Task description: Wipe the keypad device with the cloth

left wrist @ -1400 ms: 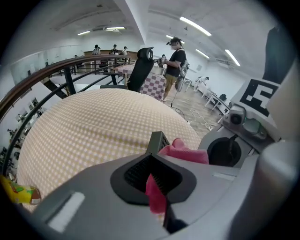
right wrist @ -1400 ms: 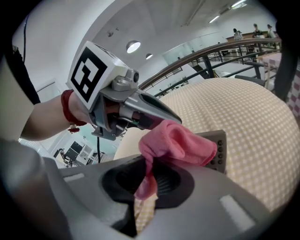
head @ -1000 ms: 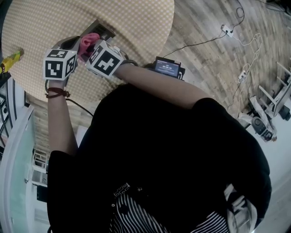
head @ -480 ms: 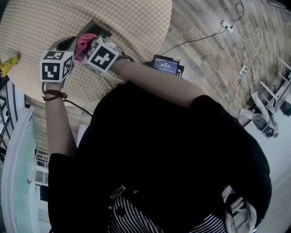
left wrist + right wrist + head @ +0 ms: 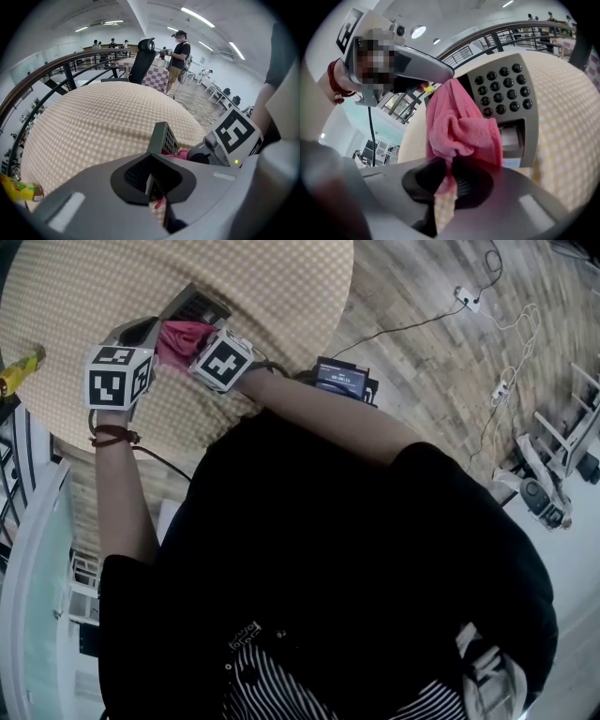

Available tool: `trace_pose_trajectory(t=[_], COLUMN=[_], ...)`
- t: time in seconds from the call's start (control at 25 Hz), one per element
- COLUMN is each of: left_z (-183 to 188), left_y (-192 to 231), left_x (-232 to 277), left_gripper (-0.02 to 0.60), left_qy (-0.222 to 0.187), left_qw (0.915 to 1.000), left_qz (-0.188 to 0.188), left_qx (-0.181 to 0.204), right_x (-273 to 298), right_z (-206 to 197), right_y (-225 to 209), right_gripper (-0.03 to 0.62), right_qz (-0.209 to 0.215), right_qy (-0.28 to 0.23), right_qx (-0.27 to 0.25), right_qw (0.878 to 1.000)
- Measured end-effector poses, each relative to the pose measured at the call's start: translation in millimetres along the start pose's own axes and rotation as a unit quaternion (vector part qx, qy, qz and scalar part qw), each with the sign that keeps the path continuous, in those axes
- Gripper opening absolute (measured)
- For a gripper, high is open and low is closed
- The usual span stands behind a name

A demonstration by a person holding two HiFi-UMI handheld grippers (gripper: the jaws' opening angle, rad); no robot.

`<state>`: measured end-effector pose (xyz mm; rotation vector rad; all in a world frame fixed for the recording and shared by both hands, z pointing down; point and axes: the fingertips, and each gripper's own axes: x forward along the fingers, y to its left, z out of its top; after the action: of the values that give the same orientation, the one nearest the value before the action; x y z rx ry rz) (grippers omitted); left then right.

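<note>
The grey keypad device (image 5: 506, 93) is held tilted up above the round checked table (image 5: 281, 296). My left gripper (image 5: 152, 180) is shut on the device's lower edge (image 5: 164, 138). In the right gripper view, my right gripper (image 5: 447, 176) is shut on the pink cloth (image 5: 459, 126), which lies against the device's face just left of the black keys. From the head view, the cloth (image 5: 183, 334) sits between the left gripper (image 5: 131, 343) and the right gripper (image 5: 208, 351), with the keypad device (image 5: 195, 304) above it.
A yellow packet (image 5: 19, 367) lies at the table's left edge. A small black box with a screen (image 5: 342, 379) is near the person's right arm. Cables and power strips (image 5: 469, 301) lie on the wooden floor. An office chair (image 5: 143, 58) and people (image 5: 180, 51) are beyond the table.
The right gripper has shifted slightly right and toward the person. The cloth has gone from a bunch to lying flatter across the device. The left gripper has stayed in place.
</note>
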<state>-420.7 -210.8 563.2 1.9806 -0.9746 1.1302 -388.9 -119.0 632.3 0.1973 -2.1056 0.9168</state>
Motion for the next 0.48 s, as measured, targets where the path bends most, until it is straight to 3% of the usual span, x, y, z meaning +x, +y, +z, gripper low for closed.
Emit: trace_pose_trajectory(t=[0.32,0.48], left_z=[1,3], left_y=[1,1], left_x=[0,0], left_gripper=[0.005,0.005], left_qy=[-0.015,-0.016], left_qw=[0.9998,0.9998], left_qz=[0.010,0.012], left_qx=[-0.007,-0.005], right_x=[-18,-18], right_z=[60,61], right_y=[22,21], right_gripper=[0.046,0.046], right_qz=[0.006,0.011], right_qy=[-0.067,-0.074], right_qx=[0.000,-0.011], right_qw=[0.998,0.997])
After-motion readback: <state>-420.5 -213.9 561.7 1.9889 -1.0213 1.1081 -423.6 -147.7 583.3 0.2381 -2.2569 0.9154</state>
